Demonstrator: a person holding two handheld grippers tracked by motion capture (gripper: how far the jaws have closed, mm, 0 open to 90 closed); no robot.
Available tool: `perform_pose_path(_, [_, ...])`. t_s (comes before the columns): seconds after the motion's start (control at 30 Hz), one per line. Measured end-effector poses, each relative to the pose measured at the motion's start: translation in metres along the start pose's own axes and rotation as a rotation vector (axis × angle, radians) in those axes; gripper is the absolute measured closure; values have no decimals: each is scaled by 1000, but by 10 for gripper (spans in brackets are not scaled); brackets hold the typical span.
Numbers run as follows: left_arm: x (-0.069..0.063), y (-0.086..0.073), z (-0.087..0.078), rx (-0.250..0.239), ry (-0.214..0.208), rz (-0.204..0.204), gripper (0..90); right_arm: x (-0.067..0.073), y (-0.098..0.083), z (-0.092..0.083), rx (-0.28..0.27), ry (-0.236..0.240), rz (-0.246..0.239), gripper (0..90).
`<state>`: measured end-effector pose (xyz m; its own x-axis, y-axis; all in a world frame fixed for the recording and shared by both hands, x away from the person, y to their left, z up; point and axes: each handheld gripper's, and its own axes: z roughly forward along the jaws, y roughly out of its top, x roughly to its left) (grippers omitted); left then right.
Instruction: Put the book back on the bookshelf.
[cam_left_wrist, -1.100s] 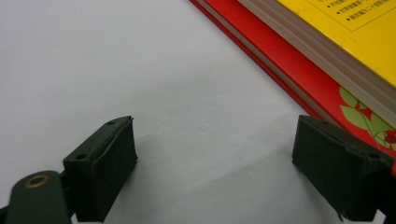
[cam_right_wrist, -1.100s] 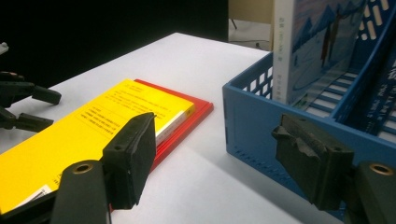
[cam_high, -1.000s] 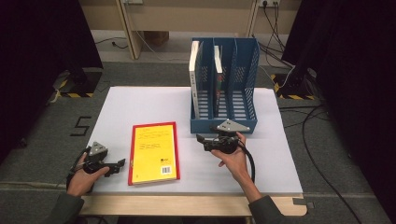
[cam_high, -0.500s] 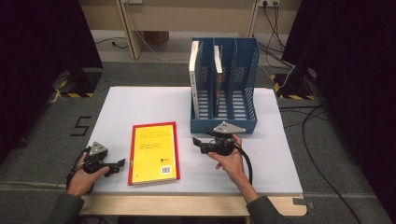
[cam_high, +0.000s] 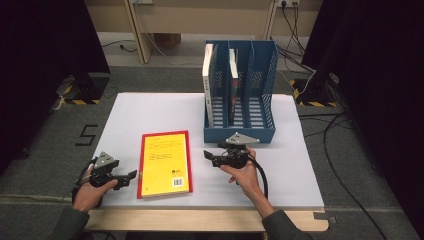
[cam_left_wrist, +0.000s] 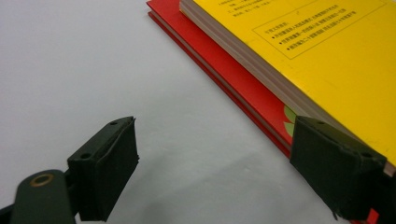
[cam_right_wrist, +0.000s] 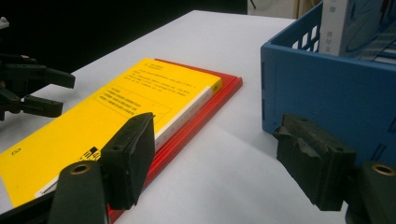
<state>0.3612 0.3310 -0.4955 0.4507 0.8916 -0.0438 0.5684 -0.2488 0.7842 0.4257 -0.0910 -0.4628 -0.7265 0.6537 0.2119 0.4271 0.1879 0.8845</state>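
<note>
A yellow book (cam_high: 165, 162) lies flat on a thin red one on the white table (cam_high: 150, 110). My left gripper (cam_high: 131, 176) rests just left of the book's near corner, open. Its jaws have just been closing a little, with only bare table between them (cam_left_wrist: 215, 140); one jaw stands in front of the yellow book's (cam_left_wrist: 327, 56) page edge. My right gripper (cam_high: 207, 155) hovers to the right of the book, open and empty (cam_right_wrist: 215, 140), pointing across it. From there the yellow book (cam_right_wrist: 116, 107) and the left gripper (cam_right_wrist: 65, 93) beyond it are in sight.
A blue three-slot file holder (cam_high: 240, 134) stands just behind the right gripper, with a white book (cam_high: 207, 75) upright in its left slot and another (cam_high: 233, 70) in the middle one. The holder's front wall (cam_right_wrist: 317, 93) is close to the right jaw. Cables lie on the floor at right.
The right gripper has shifted slightly left, from in front of the file holder toward the book. The left hand stays where it was.
</note>
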Motion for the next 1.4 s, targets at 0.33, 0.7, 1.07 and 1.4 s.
perform_pose_path(0.33, [-10,2,2,9,-29,18,146,8,-8,13,45,28,-10,282])
perform_pose_path(0.7, [-16,2,4,40,-43,14,189,10,-12,21,72,46,15,282])
perform_pose_path(1.07, [-35,4,9,51,-88,62,143,14,-14,29,93,53,-7,282])
perform_pose_path(1.4, [-35,4,11,51,-69,49,88,19,-16,37,114,76,-3,282])
